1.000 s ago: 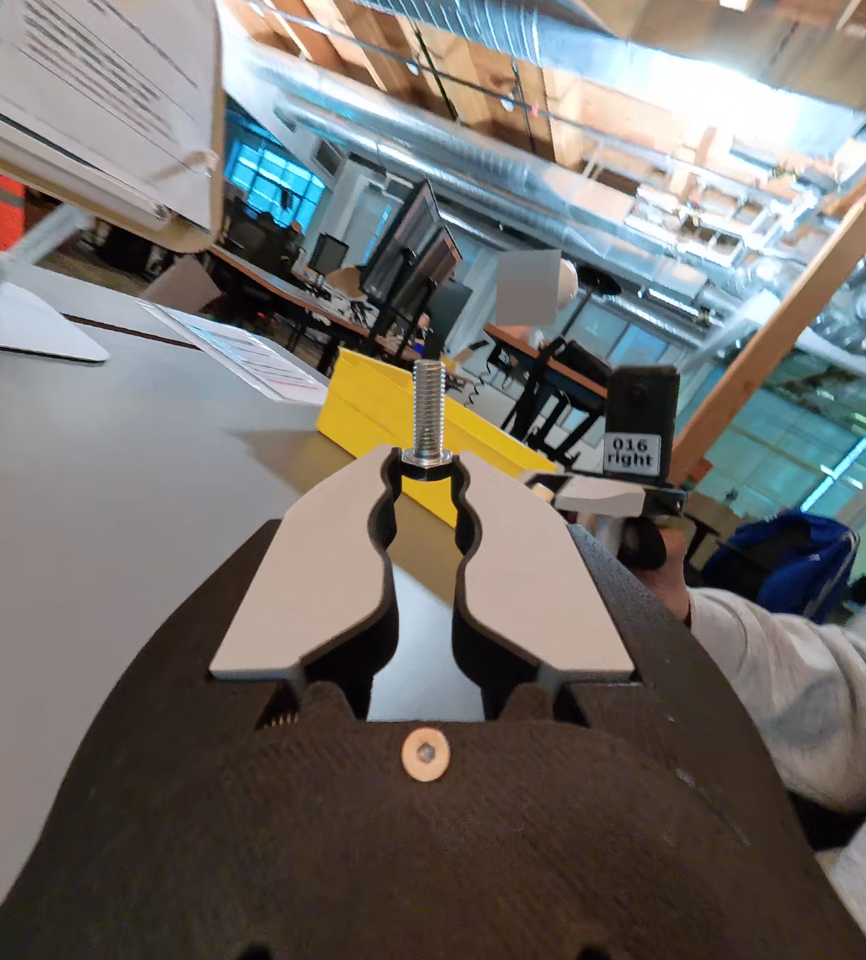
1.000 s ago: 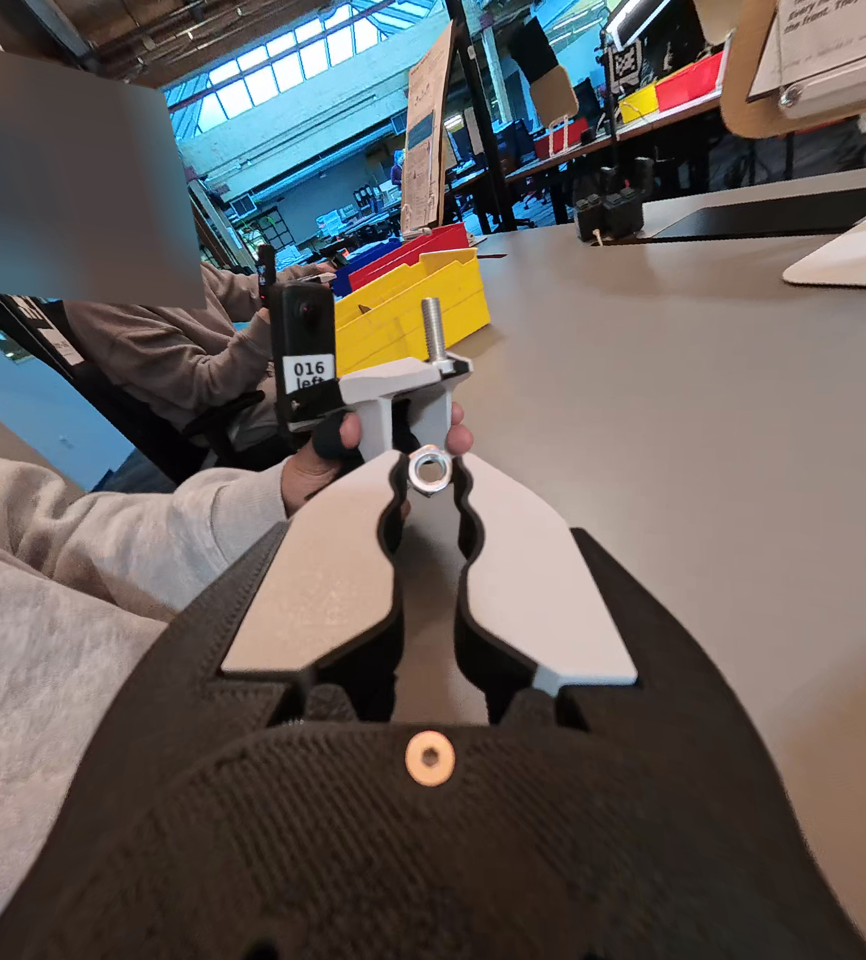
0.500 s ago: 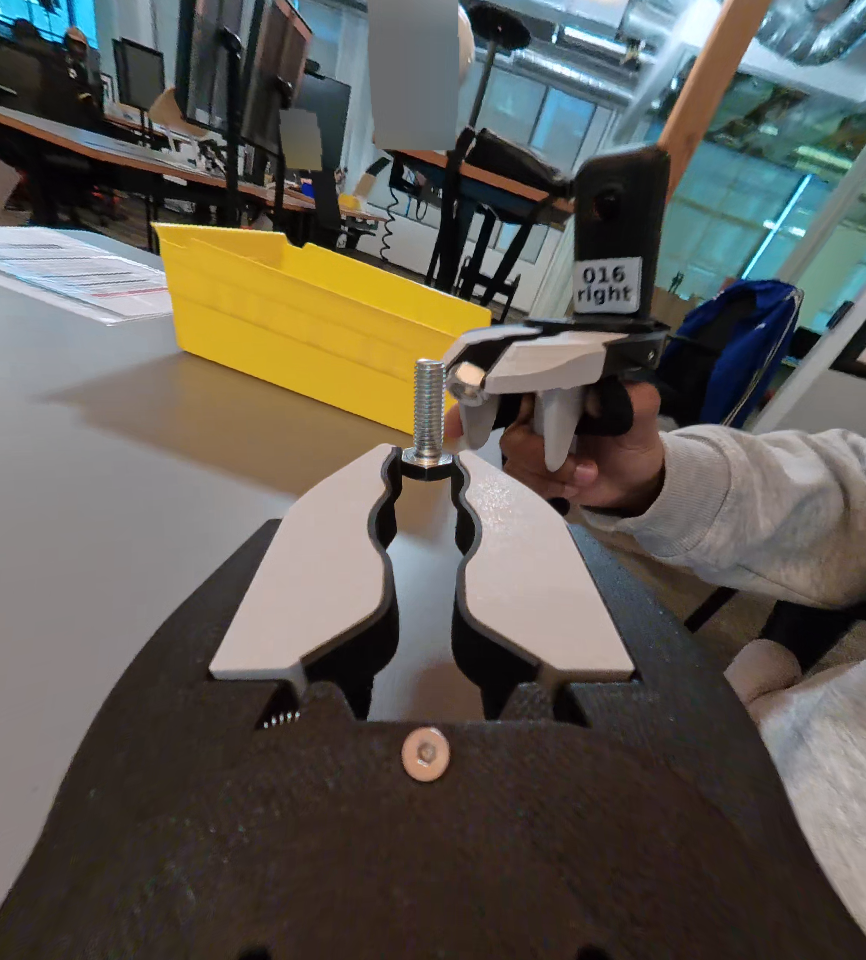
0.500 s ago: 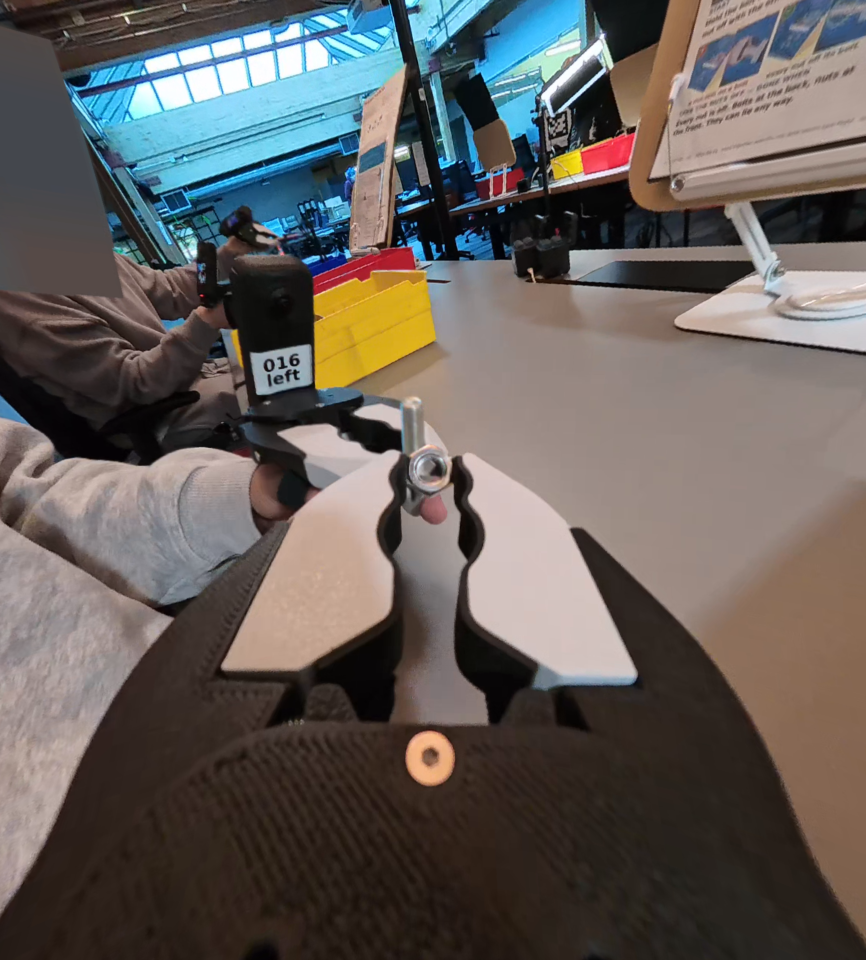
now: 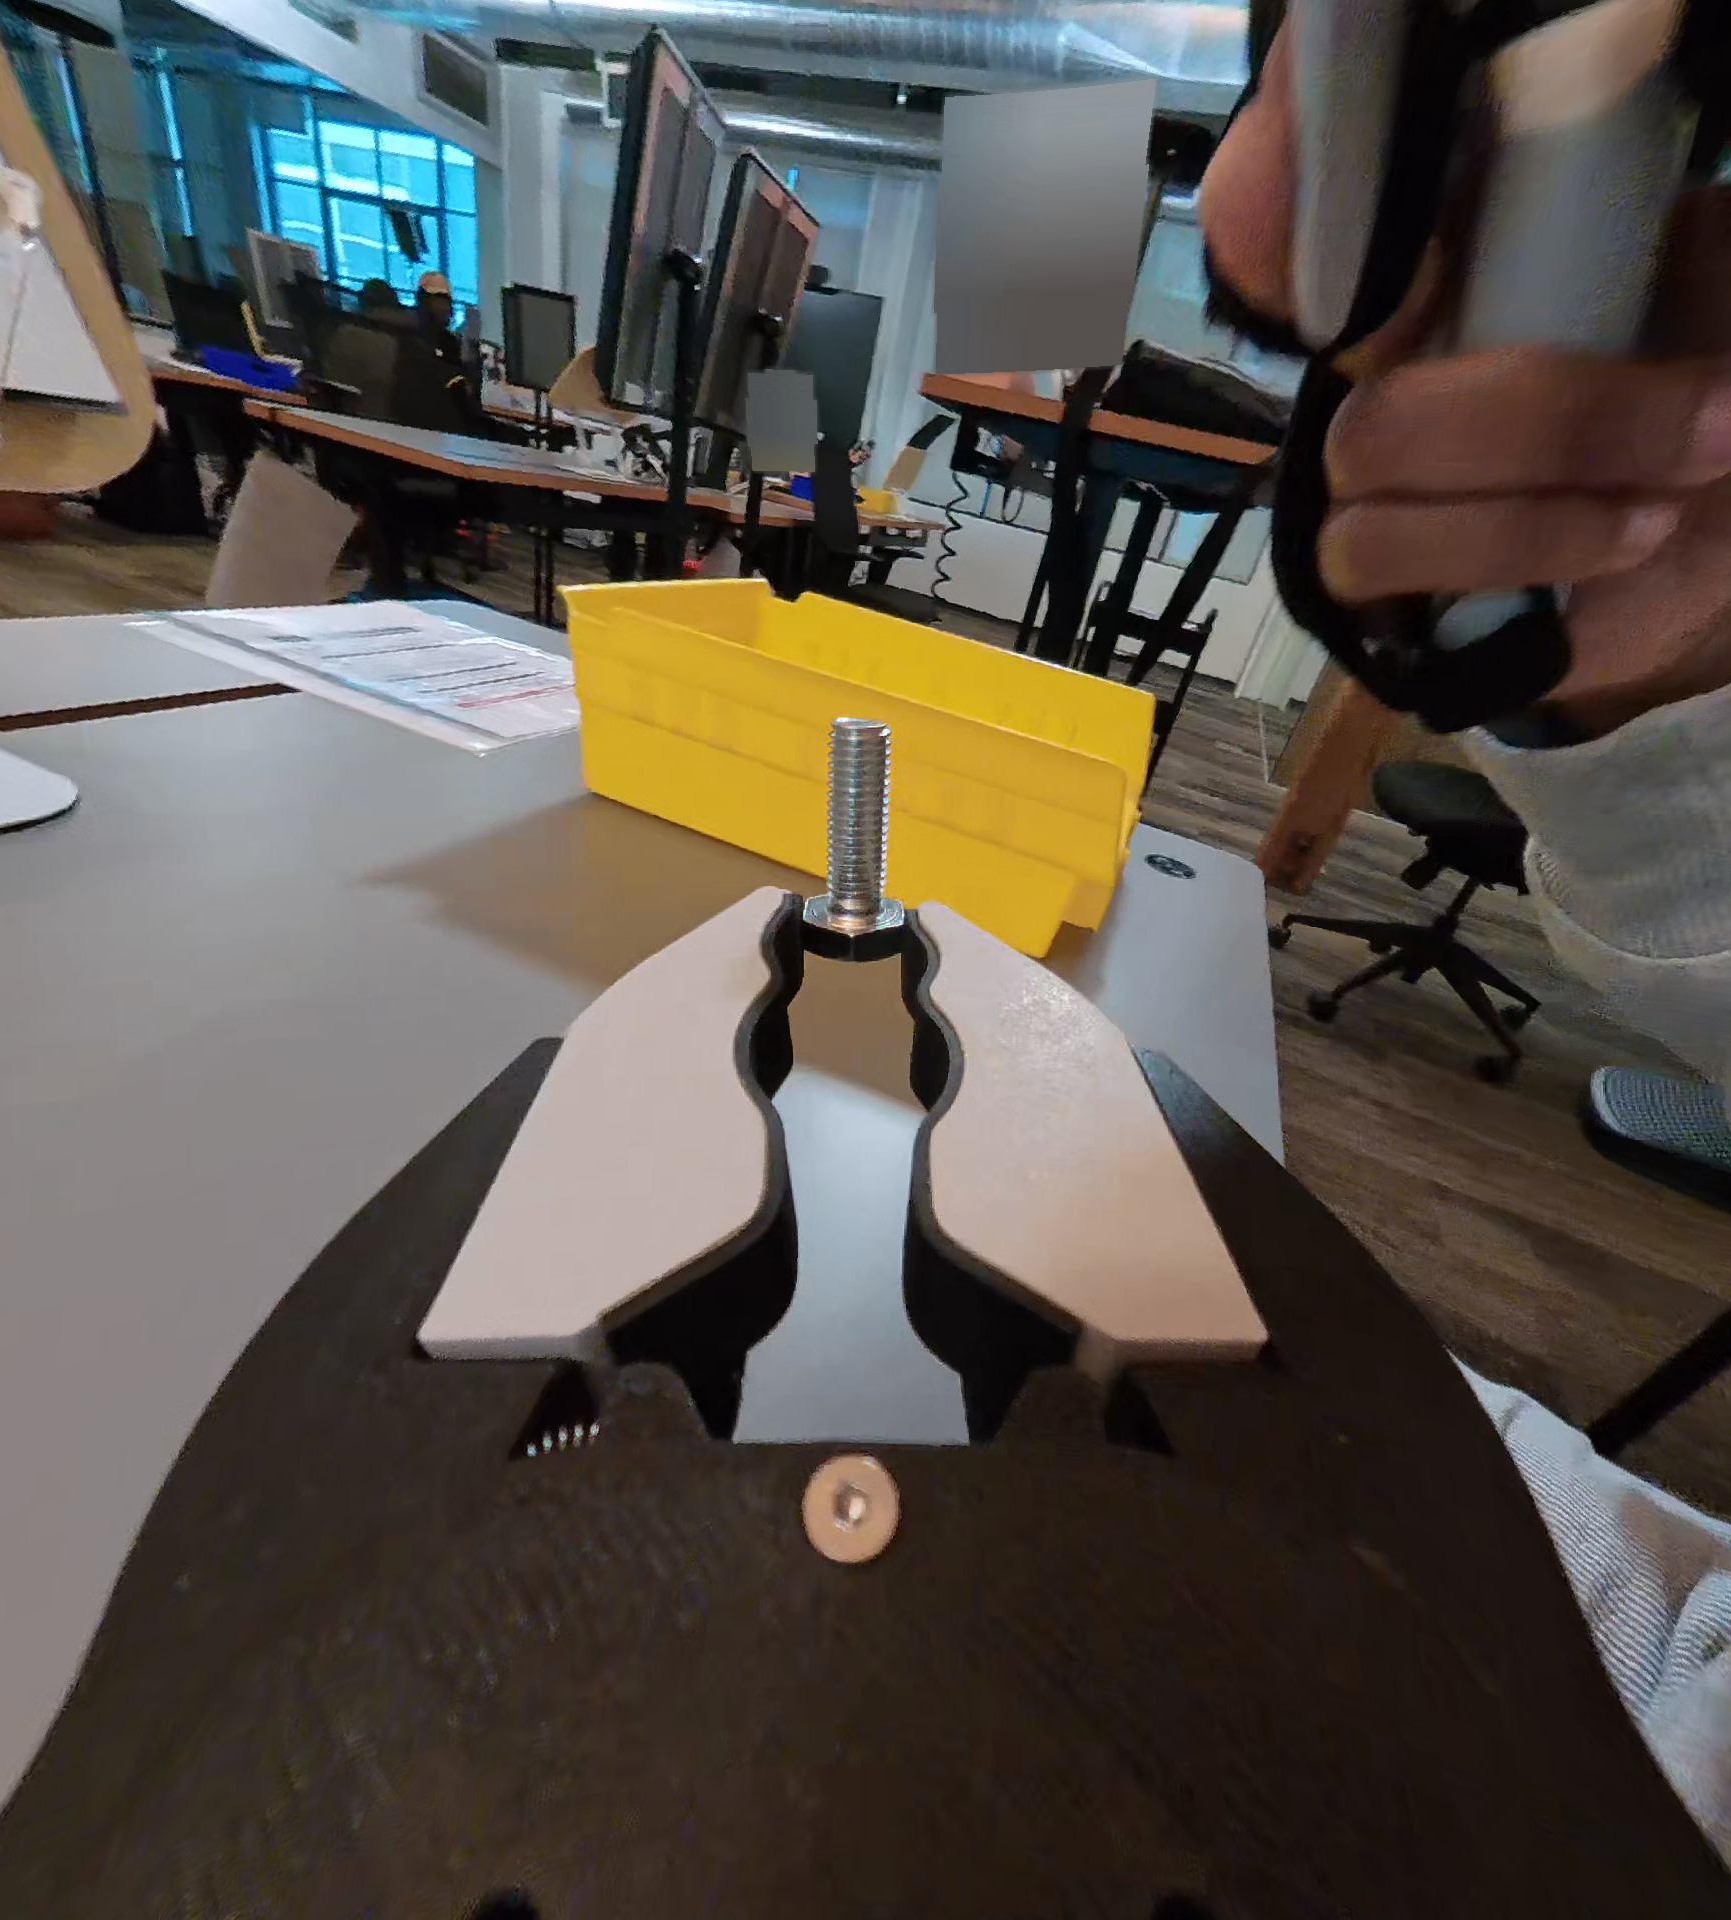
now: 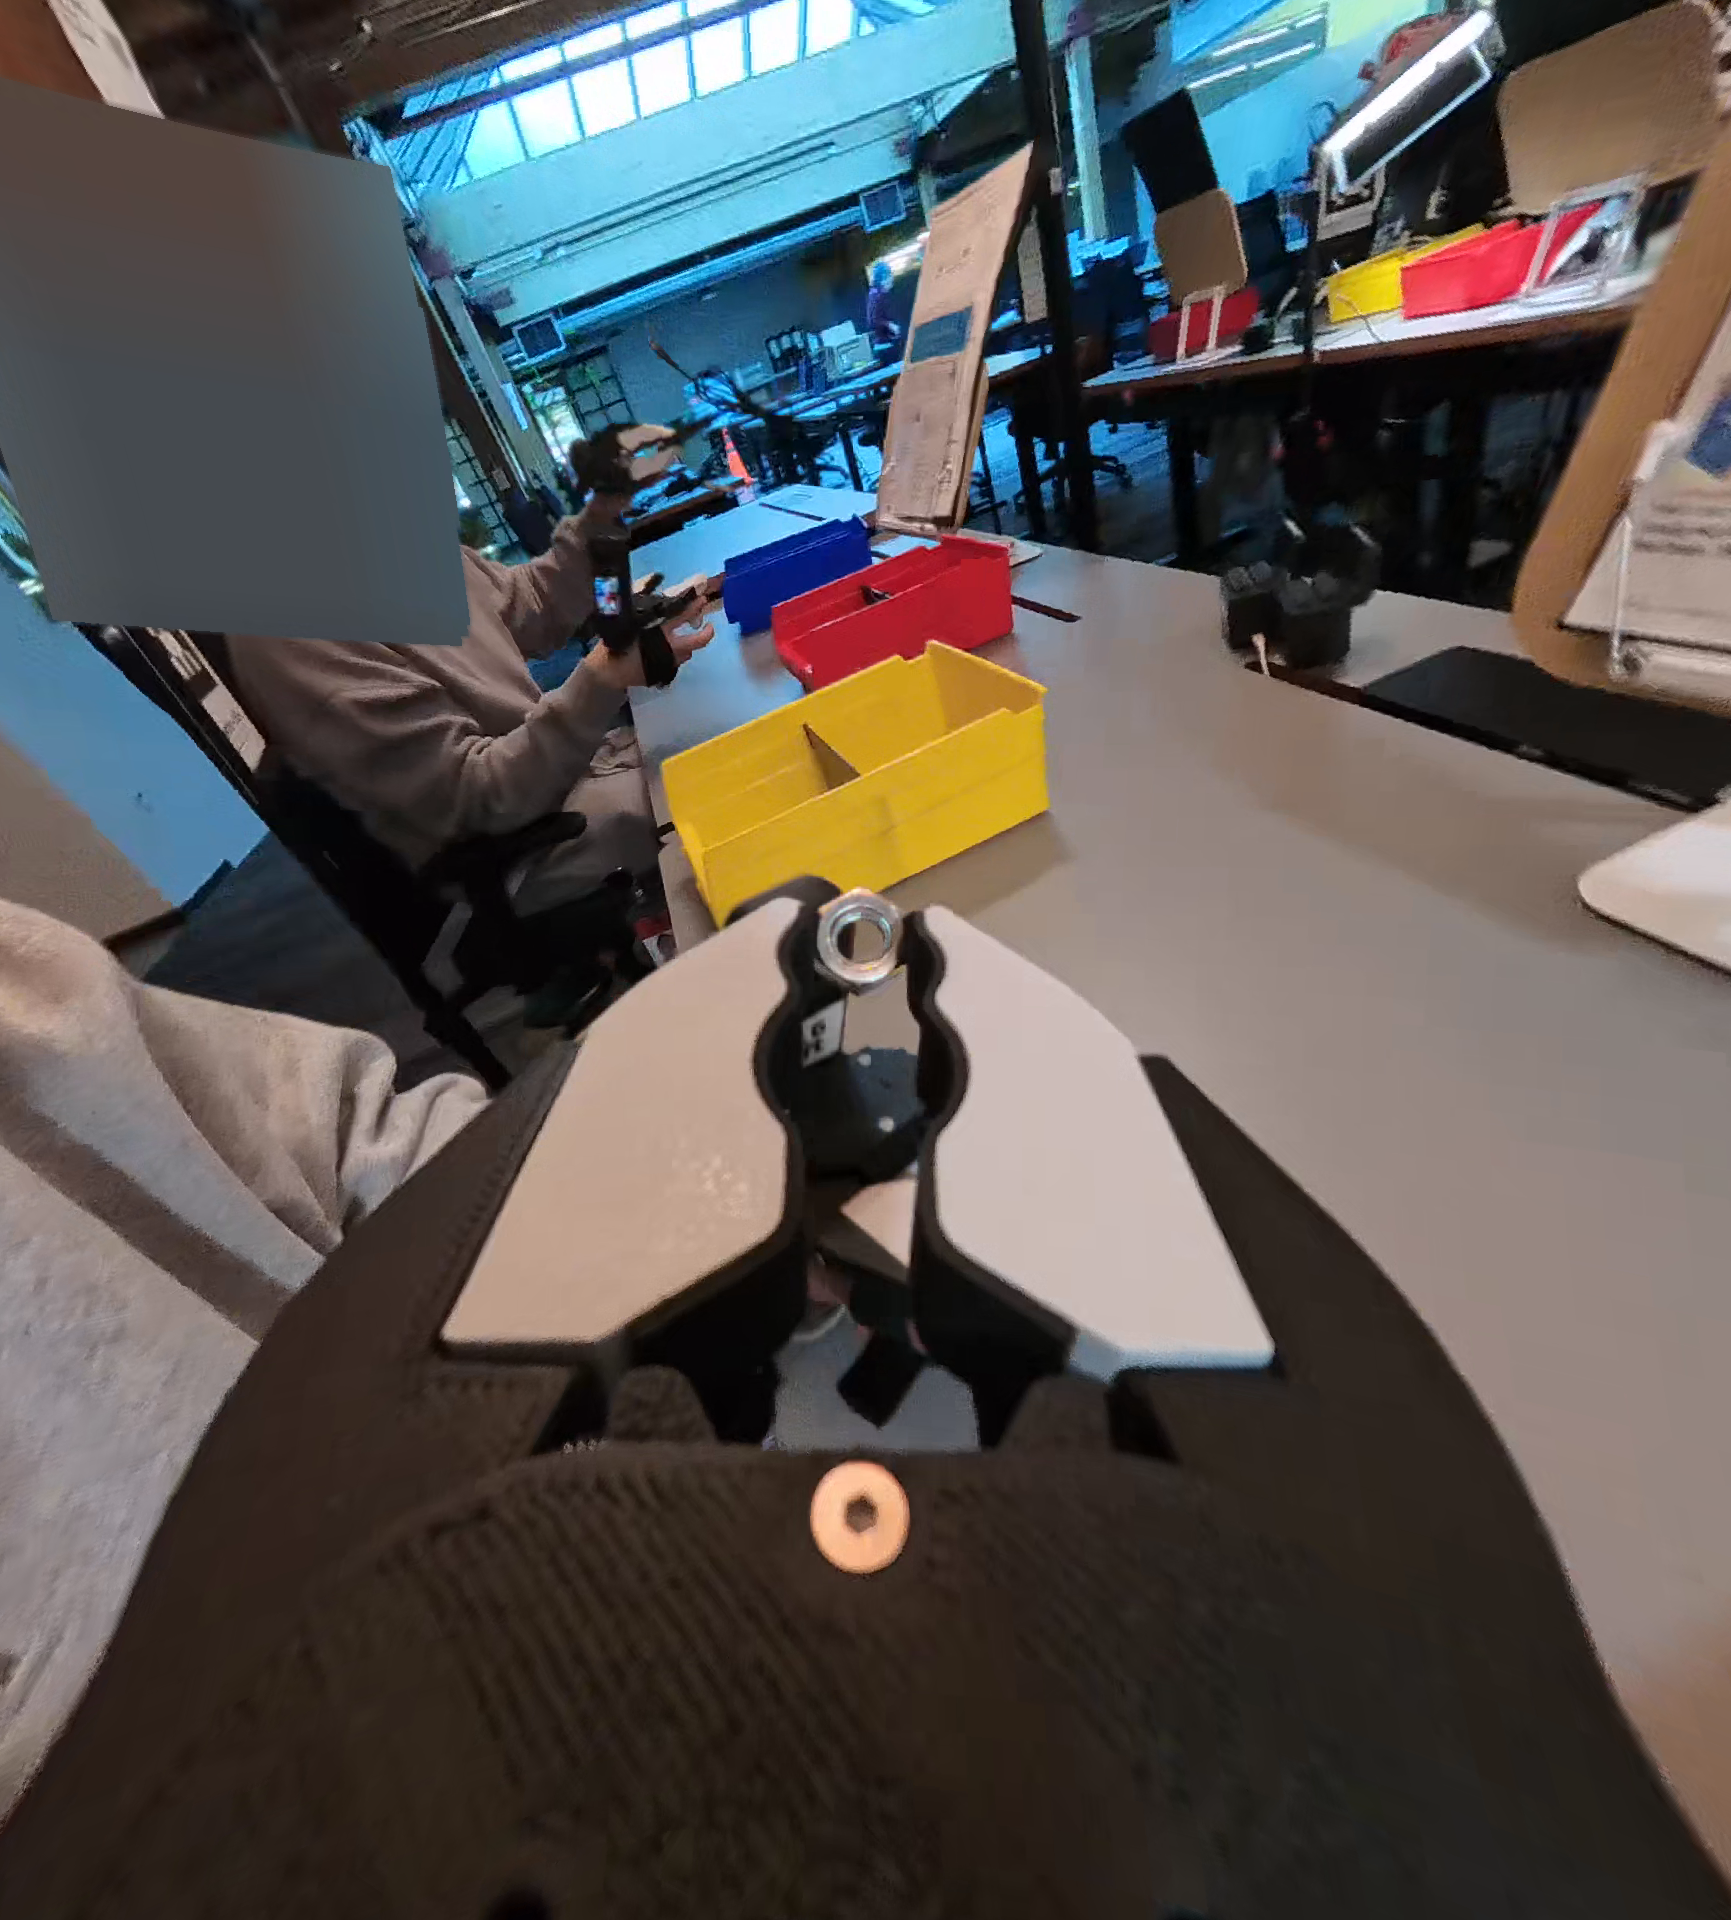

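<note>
A: Left wrist view: grey table (image 5: 217, 987), yellow bin (image 5: 840, 748), and the left gripper (image 5: 853, 930) clamped on the head of an upright bolt (image 5: 858, 821).

B: The right gripper (image 6: 859, 951), pinching a nut (image 6: 858, 943), has risen from beside the bolt; its hand (image 5: 1567, 499) now looms overhead.
</note>
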A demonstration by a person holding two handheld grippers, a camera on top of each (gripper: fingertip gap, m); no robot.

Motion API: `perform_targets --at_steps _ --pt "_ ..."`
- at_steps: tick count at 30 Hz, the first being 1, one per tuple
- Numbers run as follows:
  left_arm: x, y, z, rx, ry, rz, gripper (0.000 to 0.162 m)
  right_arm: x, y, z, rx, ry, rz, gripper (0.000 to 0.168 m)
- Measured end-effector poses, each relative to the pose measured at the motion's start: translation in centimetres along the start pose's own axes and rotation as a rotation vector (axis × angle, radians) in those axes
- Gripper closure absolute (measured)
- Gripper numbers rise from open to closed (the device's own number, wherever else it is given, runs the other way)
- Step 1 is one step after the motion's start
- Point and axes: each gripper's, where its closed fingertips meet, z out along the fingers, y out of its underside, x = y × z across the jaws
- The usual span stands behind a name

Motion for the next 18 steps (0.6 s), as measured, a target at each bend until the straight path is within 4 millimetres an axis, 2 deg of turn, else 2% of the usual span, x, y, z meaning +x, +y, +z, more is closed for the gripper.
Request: perform_targets --at_steps 3,6,10,14,18 --pt "-0.7 -0.1 -0.7 0.001 -0.034 0.01 0.144 0.2 -0.6 1.4 -0.022 -0.007 -0.022 0.151" --pt "-0.5 -0.2 -1.5 -0.004 -0.032 0.031 0.144 1.0 0.4 1.3 -0.071 -0.007 -0.023 0.151" --pt "-0.3 -0.1 -2.4 -0.005 -0.043 0.005 0.144 0.9 1.6 1.1 -0.141 -0.086 -0.015 0.151" --pt "-0.3 0.1 -3.5 -0.022 -0.081 0.047 0.144 2.5 3.8 1.8 -0.303 -0.02 -0.126 0.151" --pt "-0.4 0.0 -4.7 -0.011 -0.115 0.055 0.144 2.0 6.3 3.4 -0.457 -0.05 -0.194 0.151"
